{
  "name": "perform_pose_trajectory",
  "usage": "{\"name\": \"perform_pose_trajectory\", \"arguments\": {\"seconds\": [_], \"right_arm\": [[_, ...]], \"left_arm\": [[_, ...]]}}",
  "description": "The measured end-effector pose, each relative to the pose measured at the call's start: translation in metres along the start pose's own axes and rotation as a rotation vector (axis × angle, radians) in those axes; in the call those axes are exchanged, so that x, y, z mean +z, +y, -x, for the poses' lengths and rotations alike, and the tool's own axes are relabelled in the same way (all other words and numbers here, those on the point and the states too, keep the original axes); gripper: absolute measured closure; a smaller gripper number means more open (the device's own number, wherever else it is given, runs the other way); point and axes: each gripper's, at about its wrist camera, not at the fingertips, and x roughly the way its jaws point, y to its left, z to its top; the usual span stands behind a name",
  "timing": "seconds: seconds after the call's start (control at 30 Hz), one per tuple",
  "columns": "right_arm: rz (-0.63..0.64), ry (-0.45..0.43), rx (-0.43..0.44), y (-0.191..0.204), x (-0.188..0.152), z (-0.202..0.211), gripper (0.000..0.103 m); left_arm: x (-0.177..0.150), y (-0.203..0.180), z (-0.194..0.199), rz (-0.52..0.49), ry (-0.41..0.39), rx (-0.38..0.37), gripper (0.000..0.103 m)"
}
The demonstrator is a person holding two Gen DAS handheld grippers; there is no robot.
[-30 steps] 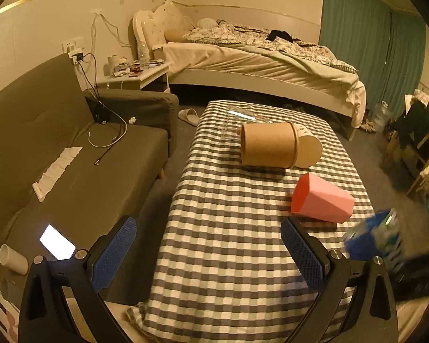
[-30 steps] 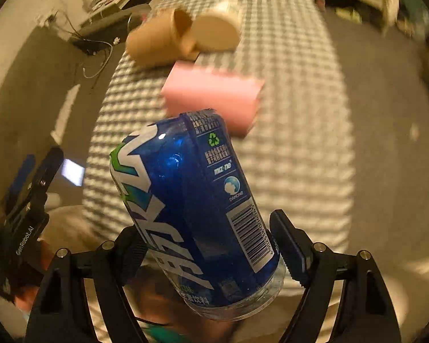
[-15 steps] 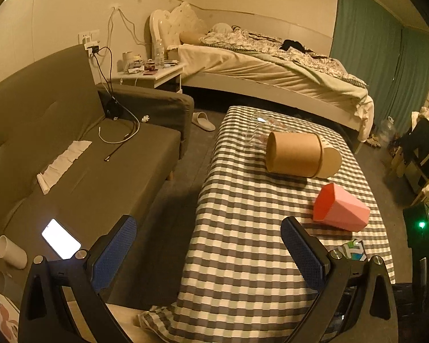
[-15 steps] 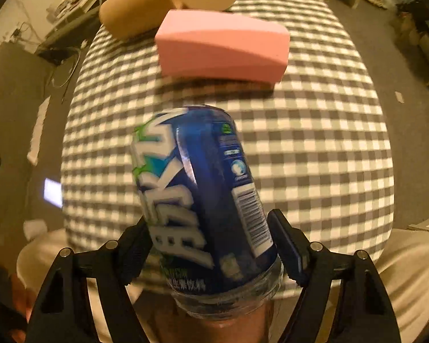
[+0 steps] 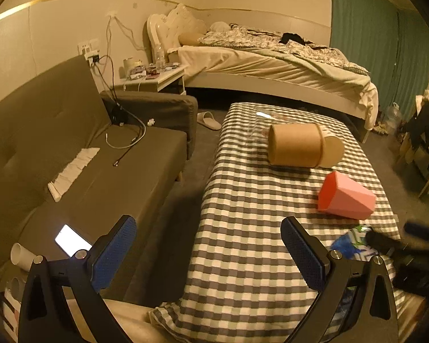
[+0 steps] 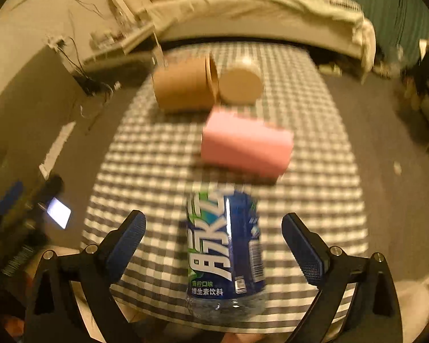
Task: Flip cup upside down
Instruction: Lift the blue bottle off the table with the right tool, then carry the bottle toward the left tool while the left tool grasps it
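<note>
Right gripper [image 6: 213, 245]: fingers spread wide, nothing clamped. A blue bottle [image 6: 226, 251] stands between them without touching either pad, near the front edge of the checked counter [image 6: 314, 200]. Right-wrist view is blurred, so whether the bottle rests squarely on the cloth I cannot tell.

Left gripper [image 5: 208, 253]: fingers also apart and empty, held over the counter's left edge, above the gap to the sofa [image 5: 71, 148].

Pink cup [image 5: 346, 197]: on its side toward the right of the counter, mouth facing left, well clear of both grippers. Beyond it lies a brown tube [image 5: 296, 144] with its cap just beside.

Judgement: the flip itself is not yet started; the step in hand looks like freeing the right gripper ahead of the approach to the cup.

Next move calls for:
- clearing the bottle without knocking it;
- closing across the cup's faceted sides, which taper, so a grip near the mouth may slip;
- turning it mouth-down and setting it on open cloth.
</note>
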Motion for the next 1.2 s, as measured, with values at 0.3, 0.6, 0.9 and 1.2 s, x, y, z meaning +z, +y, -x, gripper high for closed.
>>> {"name": "perform_pose_trajectory", "arguments": {"seconds": [0.3,0.6,0.9,1.2], "right_arm": [[0.040,-0.260,-0.085,-0.041,-0.006,0.079,0.006],[0.025,-0.349,-0.140,-0.093,-0.042,0.101,0.006],[-0.109,-0.250,-0.105,-0.152,-0.075,0.067,0.006],[-0.195,-0.209,-0.120,-0.193,-0.082,0.051,0.006]], "left_arm": [[-0.001,-0.048,0.039,-0.040,-0.092,0.016,0.000],[-0.010,-0.096,0.048,-0.051,-0.088,-0.040,0.000],[-0.053,-0.146,0.023,-0.117,0.072,-0.119,0.000],[-0.086,-0.171,-0.007,-0.085,0.171,-0.183,0.000]]}}
